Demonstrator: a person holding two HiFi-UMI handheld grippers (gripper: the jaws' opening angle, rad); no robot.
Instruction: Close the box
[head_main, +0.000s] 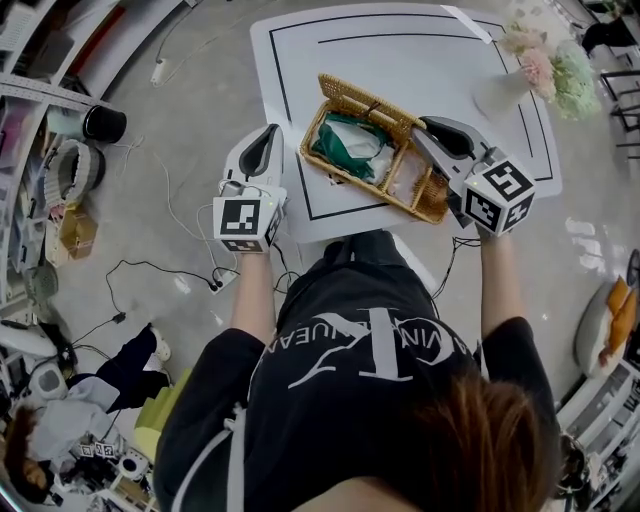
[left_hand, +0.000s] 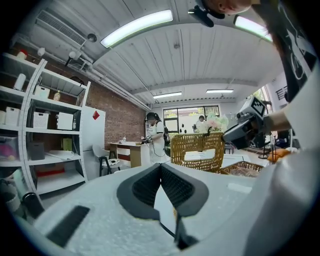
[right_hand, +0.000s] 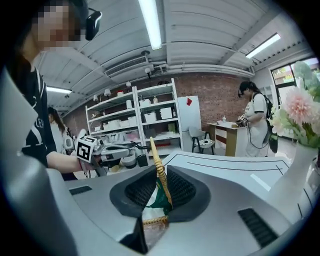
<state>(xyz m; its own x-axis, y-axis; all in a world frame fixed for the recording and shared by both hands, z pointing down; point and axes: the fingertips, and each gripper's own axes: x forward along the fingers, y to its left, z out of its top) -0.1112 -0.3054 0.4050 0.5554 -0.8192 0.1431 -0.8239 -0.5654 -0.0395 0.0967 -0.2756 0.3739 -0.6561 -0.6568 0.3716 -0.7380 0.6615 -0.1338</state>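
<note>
A wicker box (head_main: 432, 200) sits on a white mat (head_main: 400, 50), with a green cloth (head_main: 350, 145) in one compartment. Its lid (head_main: 365, 103) stands raised along the far side. My right gripper (head_main: 425, 130) is at the lid's right end. In the right gripper view the lid's woven edge (right_hand: 159, 172) runs up between the pads, and the right gripper (right_hand: 160, 187) is shut on it, with the green cloth (right_hand: 161, 200) below. My left gripper (head_main: 268, 140) hovers left of the box, apart from it. The left gripper (left_hand: 161, 172) is shut with nothing in it, facing the upright lid (left_hand: 197, 150).
A pale vase of pink and white flowers (head_main: 545, 65) stands on the mat's far right corner, close to my right gripper. Cables and a power strip (head_main: 222, 280) lie on the floor at left. Shelving and clutter line the left side (head_main: 60, 180).
</note>
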